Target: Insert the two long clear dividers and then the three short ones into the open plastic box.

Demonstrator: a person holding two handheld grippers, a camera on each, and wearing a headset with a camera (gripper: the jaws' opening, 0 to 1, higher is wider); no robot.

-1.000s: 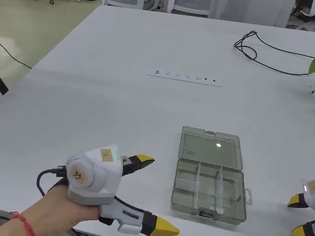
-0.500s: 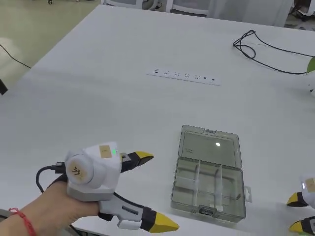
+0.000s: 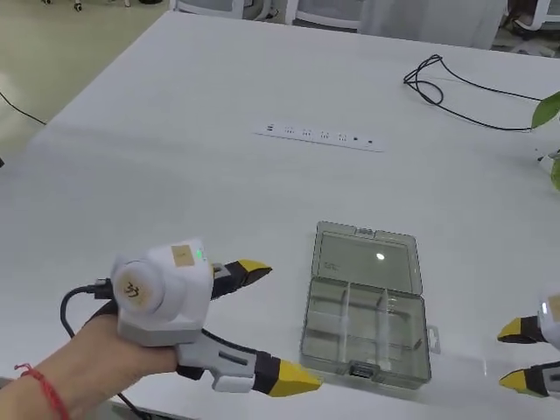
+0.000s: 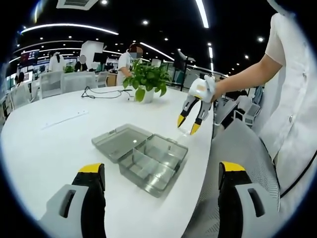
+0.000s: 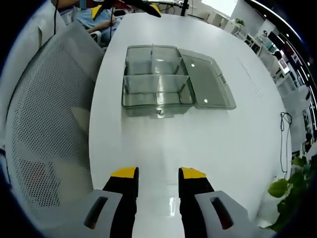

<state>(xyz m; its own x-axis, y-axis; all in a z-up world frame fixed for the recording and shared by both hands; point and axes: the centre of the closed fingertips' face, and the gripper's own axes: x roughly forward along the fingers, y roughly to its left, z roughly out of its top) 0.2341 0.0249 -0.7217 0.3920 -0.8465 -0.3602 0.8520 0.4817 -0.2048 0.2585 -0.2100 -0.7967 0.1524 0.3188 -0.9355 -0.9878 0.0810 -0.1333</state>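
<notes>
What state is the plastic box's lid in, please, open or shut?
Open. The lid lies folded back flat on the table, leaving the plastic box uncovered.

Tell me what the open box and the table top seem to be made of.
Open box: clear, grey-tinted hard plastic, glossy; the white surface shows through its walls and the lid carries a bright glint. Table top: probably white laminate or painted board, smooth, faintly glossy, with soft reflections in the right gripper view; its core cannot be told.
</notes>
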